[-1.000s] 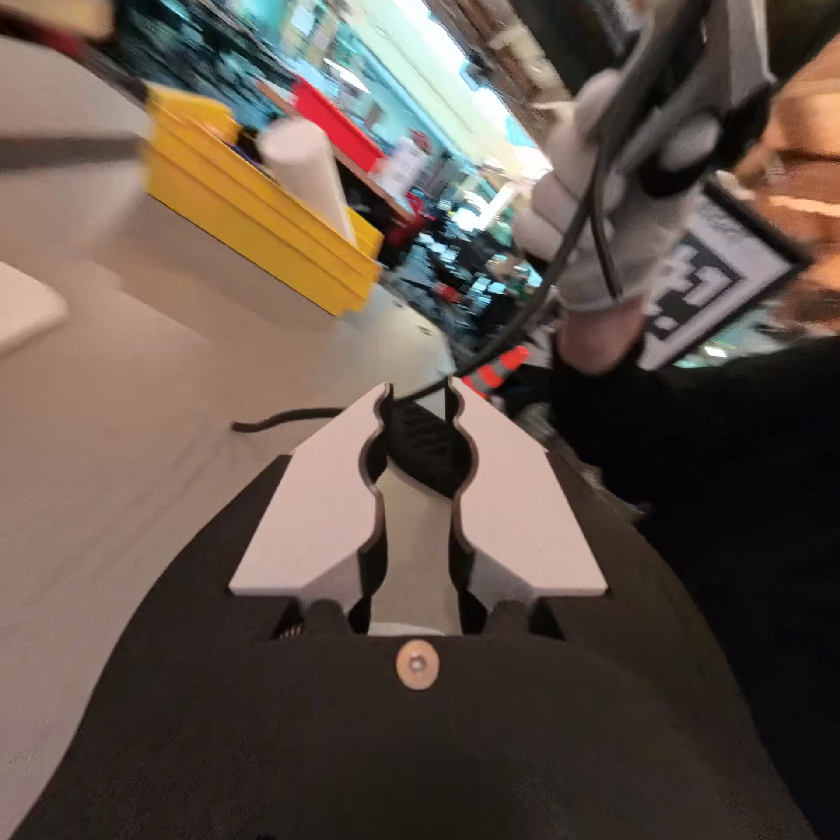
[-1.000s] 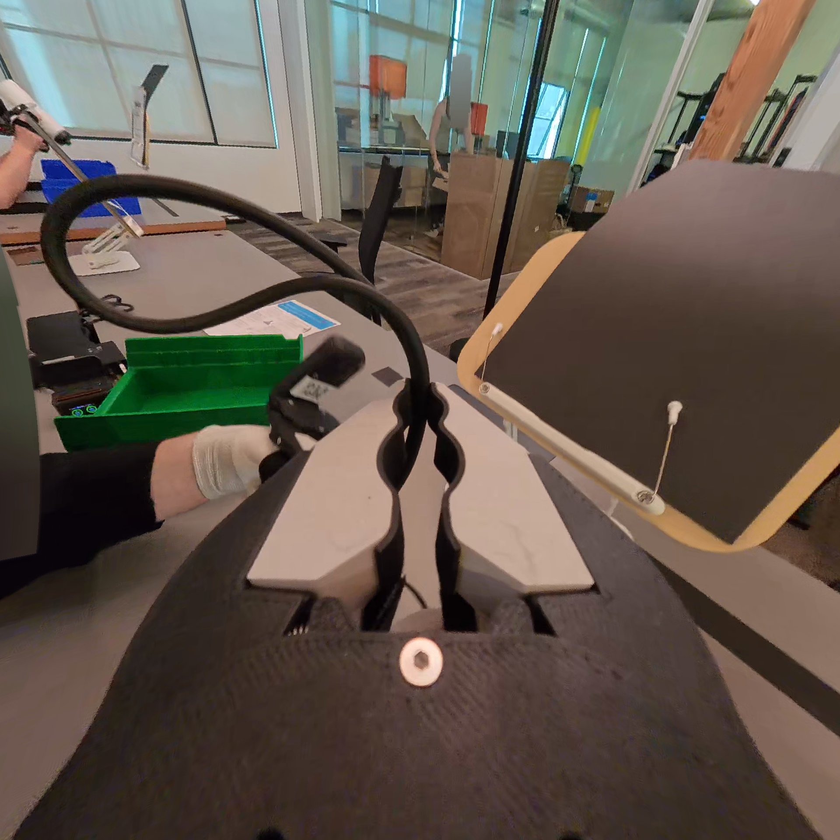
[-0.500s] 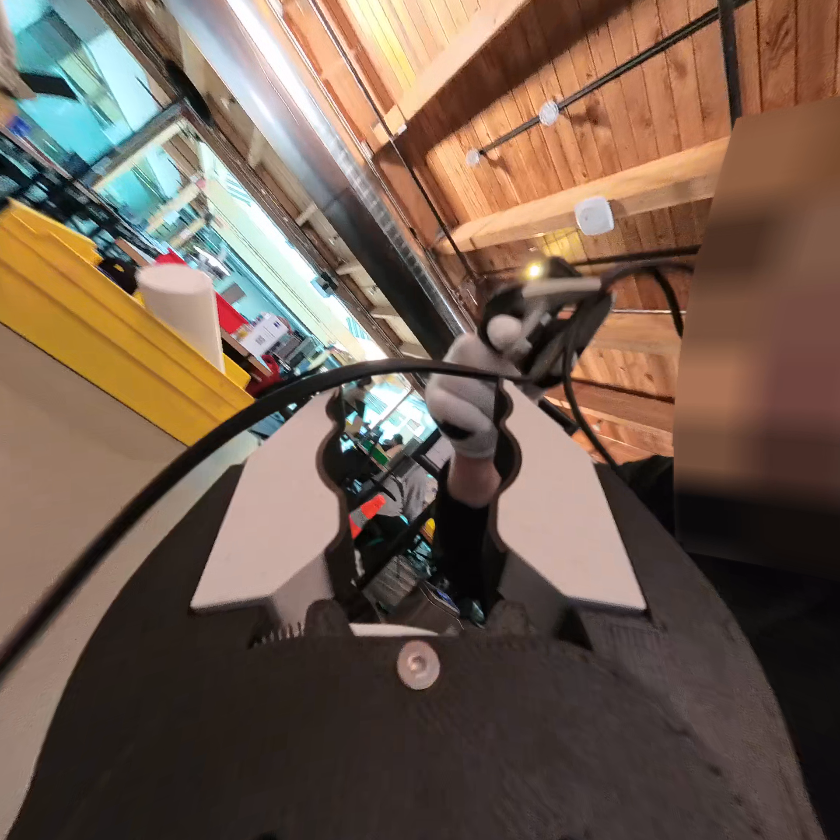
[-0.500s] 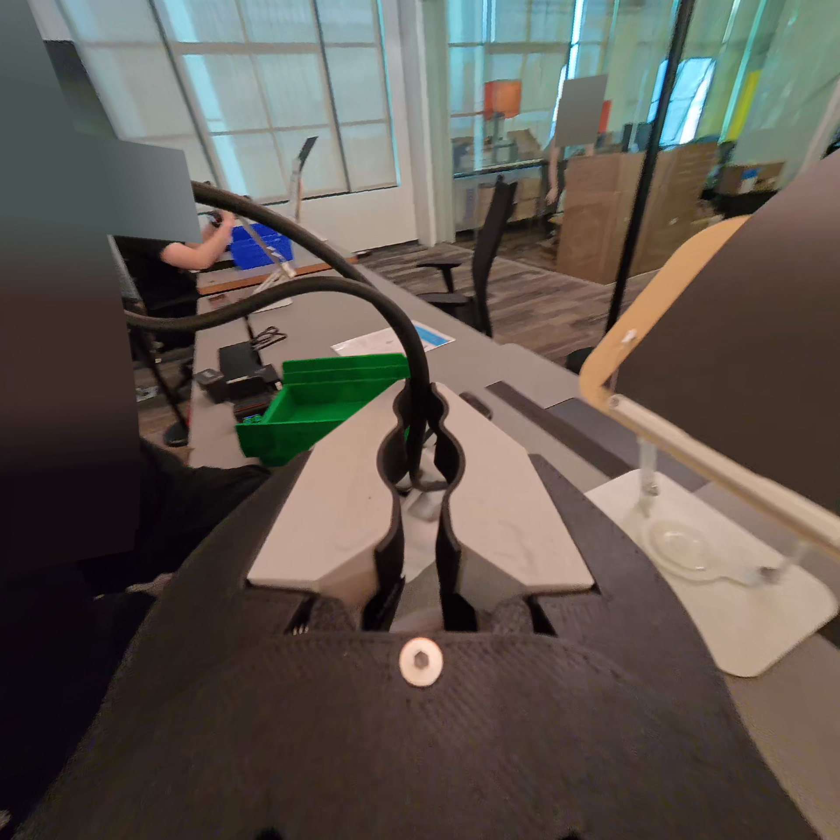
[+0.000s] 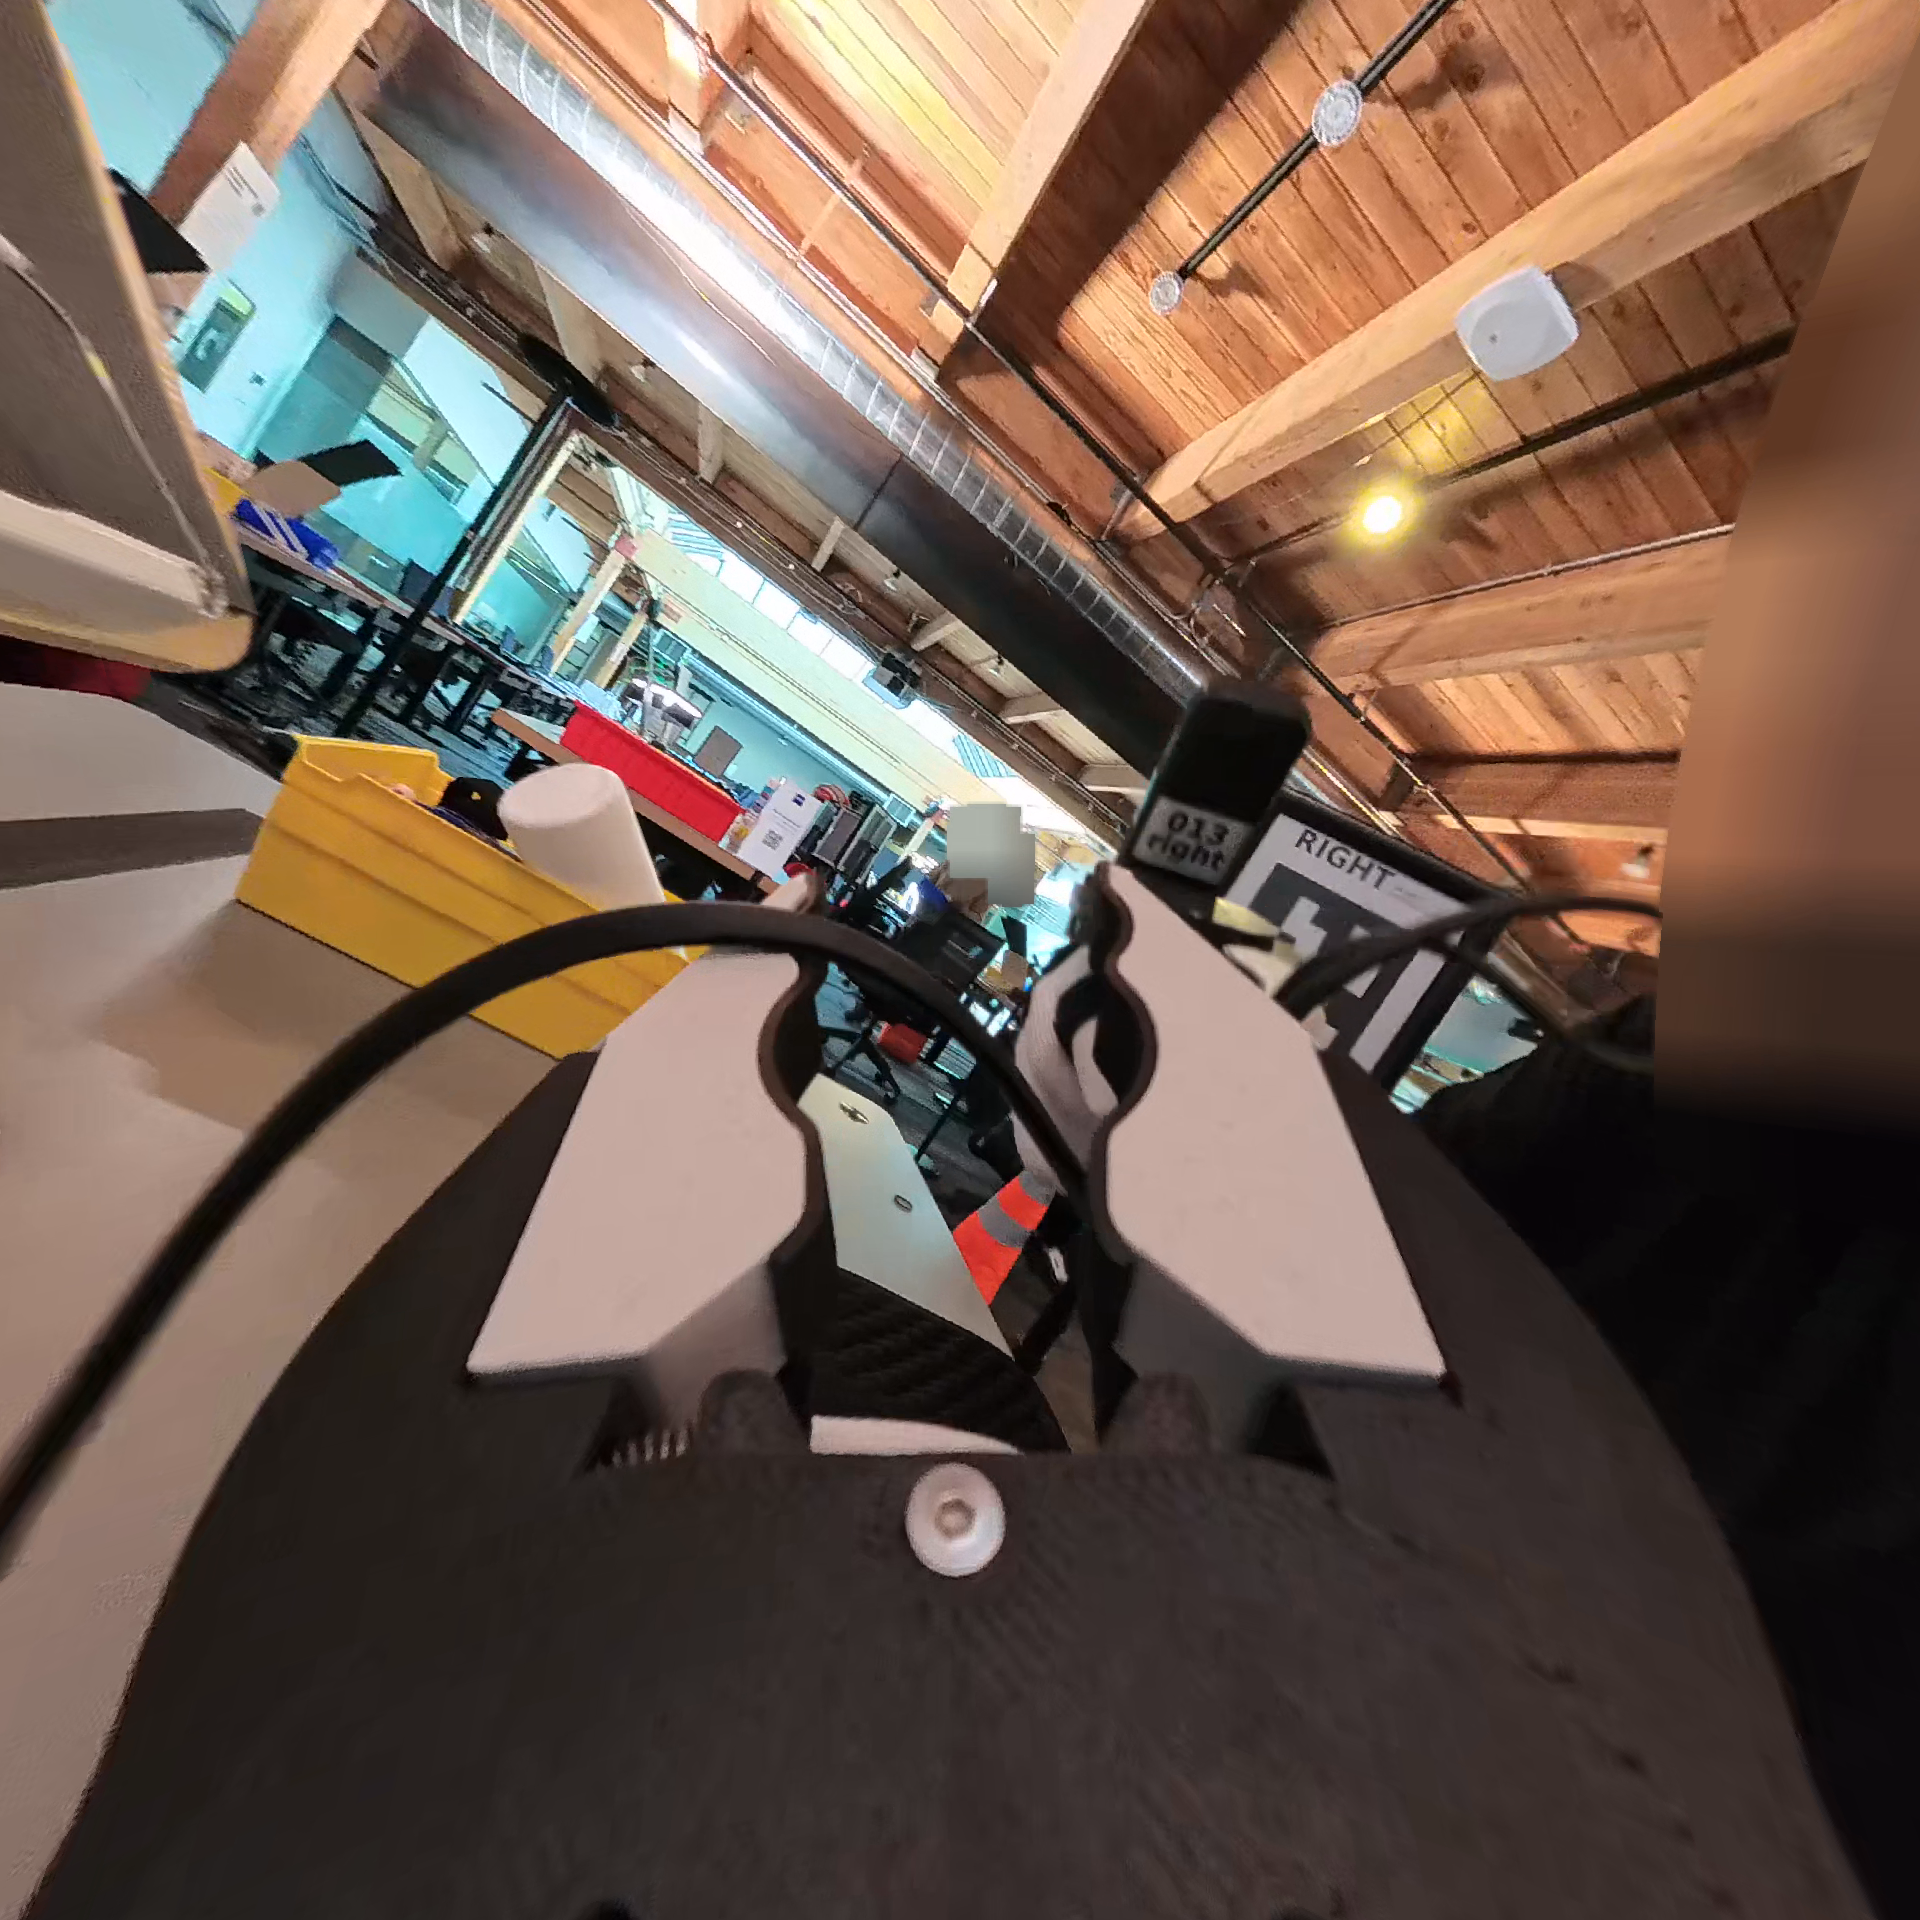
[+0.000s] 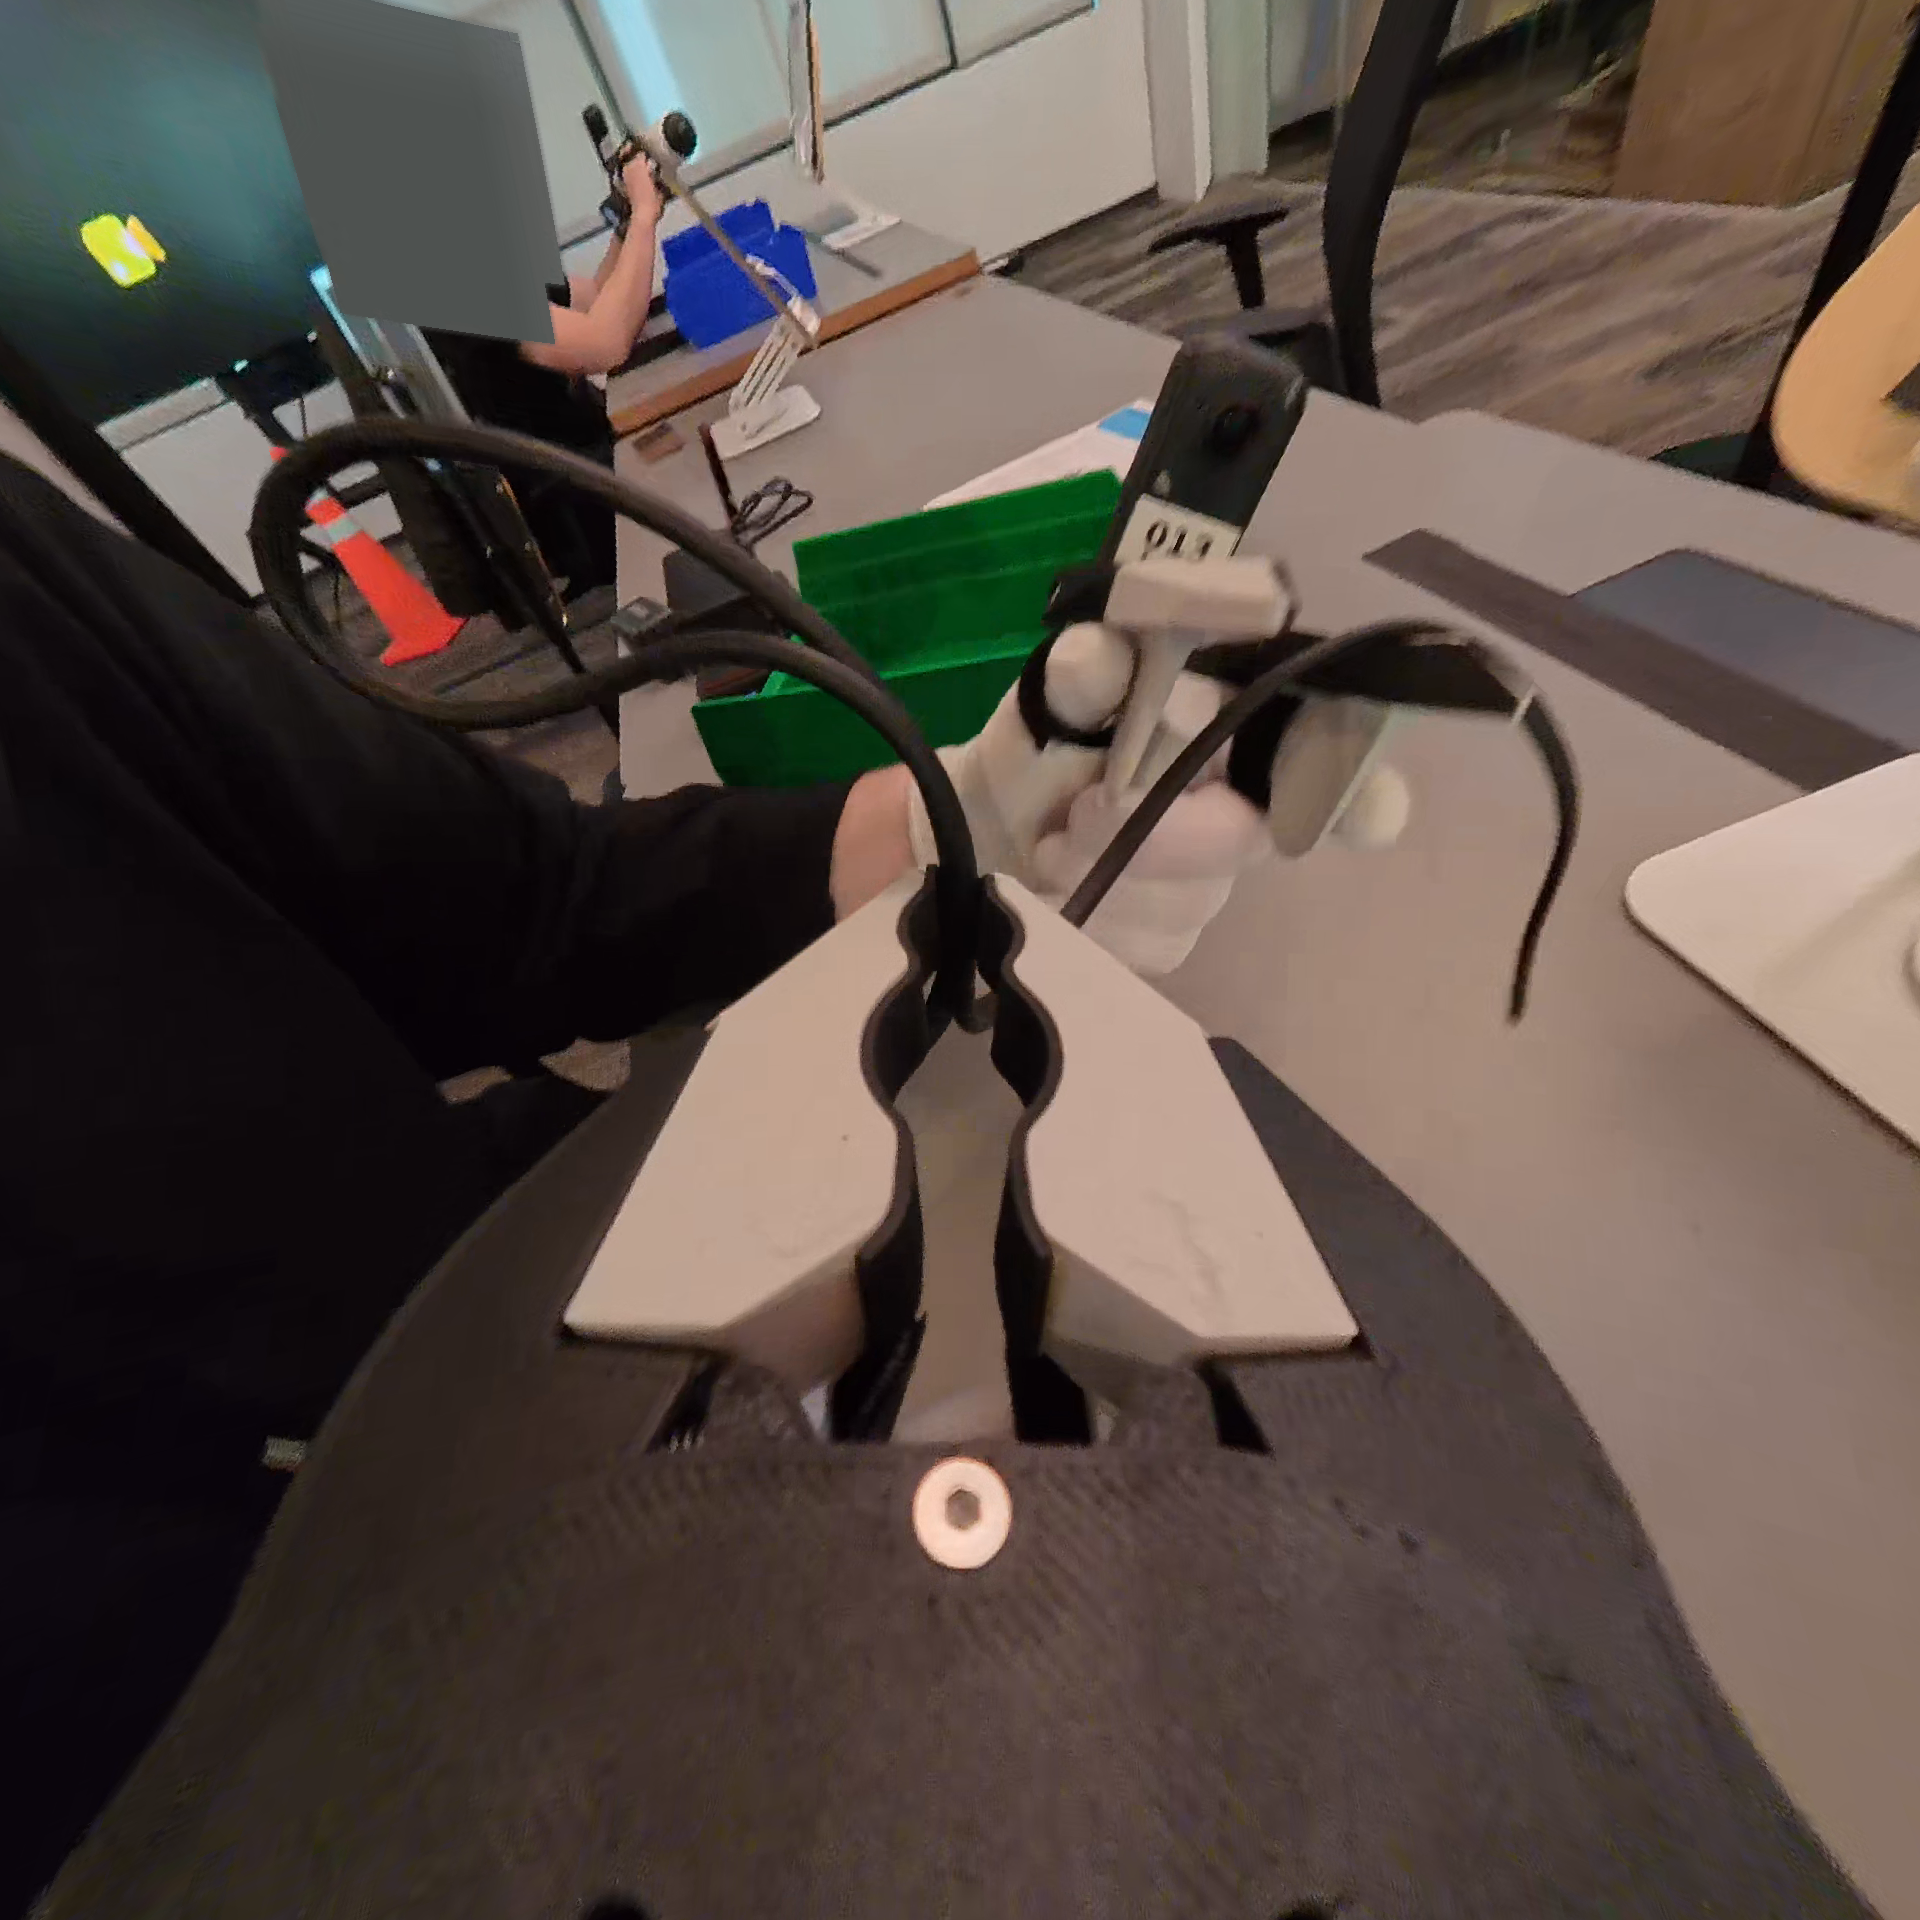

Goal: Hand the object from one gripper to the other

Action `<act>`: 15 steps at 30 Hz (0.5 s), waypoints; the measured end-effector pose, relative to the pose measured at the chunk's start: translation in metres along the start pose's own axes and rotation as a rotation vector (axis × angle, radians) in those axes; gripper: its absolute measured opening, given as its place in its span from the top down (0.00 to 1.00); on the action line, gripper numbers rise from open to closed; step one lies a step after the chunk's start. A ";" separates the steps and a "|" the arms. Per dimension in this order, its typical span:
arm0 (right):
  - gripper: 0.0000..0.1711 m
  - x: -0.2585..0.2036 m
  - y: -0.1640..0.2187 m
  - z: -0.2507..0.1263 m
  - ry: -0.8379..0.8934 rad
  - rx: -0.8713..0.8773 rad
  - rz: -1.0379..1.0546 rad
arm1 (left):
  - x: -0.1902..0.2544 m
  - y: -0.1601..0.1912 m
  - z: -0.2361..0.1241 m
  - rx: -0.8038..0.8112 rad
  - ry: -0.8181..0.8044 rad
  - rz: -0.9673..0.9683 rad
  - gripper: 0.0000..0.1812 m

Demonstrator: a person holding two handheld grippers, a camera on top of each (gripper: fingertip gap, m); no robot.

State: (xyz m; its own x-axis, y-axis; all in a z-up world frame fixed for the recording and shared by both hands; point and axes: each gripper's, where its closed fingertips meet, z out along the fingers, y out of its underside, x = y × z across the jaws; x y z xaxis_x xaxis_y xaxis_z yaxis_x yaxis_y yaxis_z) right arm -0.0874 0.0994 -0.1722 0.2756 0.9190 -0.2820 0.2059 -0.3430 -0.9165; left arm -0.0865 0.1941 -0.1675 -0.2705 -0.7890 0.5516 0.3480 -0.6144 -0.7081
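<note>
One thin rubbery black cable (image 6: pixel 727 665), looped, pinched in right claw (image 6: pixel 961 935)

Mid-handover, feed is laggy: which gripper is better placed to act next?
Left, probably. The left gripper is open with the black cable crossing its gap; the right gripper is clamped on that cable.

Bright indoor light, fisheye edges, slight blur

Right claw (image 6: pixel 961 940) pinched nearly shut, tips almost meeting. Left claw (image 5: pixel 951 925) spread wide, tilted upward. White-gloved hand (image 6: pixel 1101 831) gripping the left handle, dark sleeve behind.
</note>
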 end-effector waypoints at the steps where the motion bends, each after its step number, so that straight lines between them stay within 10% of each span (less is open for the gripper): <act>1: 0.99 -0.003 0.006 0.000 -0.010 -0.015 0.001 | -0.003 -0.004 -0.003 0.018 -0.015 0.000 0.74; 15: 0.99 -0.048 0.043 -0.009 -0.122 -0.074 -0.005 | -0.034 -0.036 -0.032 0.155 -0.205 0.044 0.99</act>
State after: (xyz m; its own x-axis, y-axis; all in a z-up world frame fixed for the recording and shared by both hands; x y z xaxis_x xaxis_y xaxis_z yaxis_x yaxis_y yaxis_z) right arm -0.0837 0.0385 -0.1954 0.1594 0.9358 -0.3144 0.2767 -0.3480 -0.8957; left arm -0.1189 0.2426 -0.1751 -0.0697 -0.7887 0.6108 0.4928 -0.5596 -0.6663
